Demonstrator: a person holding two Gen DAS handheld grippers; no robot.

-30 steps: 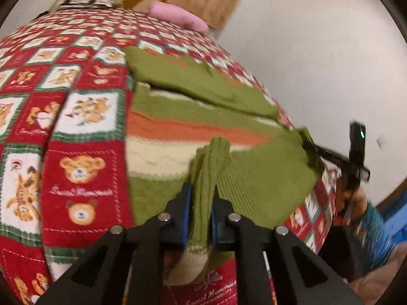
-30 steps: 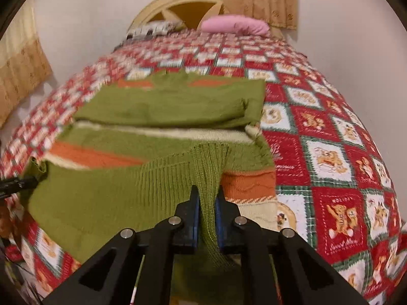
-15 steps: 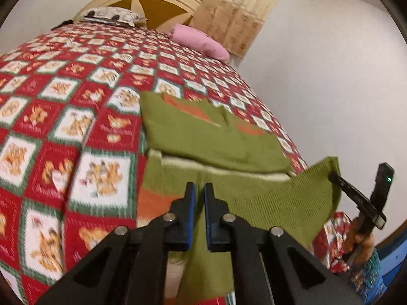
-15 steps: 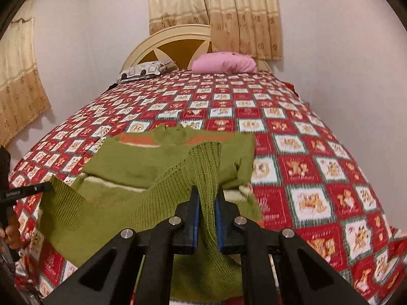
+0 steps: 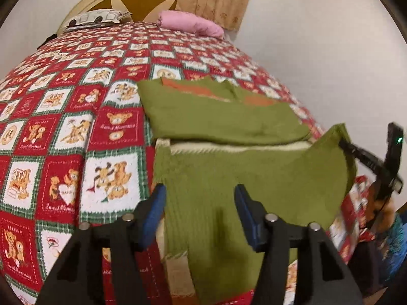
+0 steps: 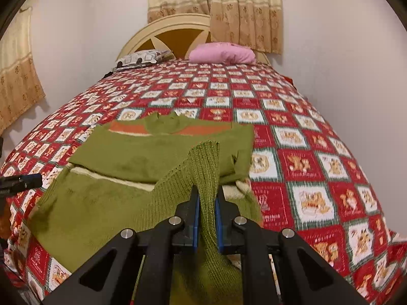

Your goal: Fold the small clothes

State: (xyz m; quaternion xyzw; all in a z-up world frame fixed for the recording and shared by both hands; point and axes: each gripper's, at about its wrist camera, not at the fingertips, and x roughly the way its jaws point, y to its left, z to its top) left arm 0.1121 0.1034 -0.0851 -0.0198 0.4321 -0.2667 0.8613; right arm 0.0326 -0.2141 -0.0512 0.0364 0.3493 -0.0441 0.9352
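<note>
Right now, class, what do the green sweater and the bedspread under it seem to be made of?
Sweater: knitted yarn, probably wool or acrylic; ribbed stitches show at the hem, matte and slightly fuzzy.
Bedspread: soft printed or woven fabric, maybe cotton; flat, dull teddy-bear squares, no sheen.

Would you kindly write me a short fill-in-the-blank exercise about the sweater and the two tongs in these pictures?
1. The right tongs are shut on the ribbed hem of the ____ sweater.
2. The left tongs are ____, their pads clear of the knit.
3. The sweater lies on a bedspread printed with teddy ____.
4. The pillow by the headboard is ____.

Missing words: green; opening; bears; pink
</note>
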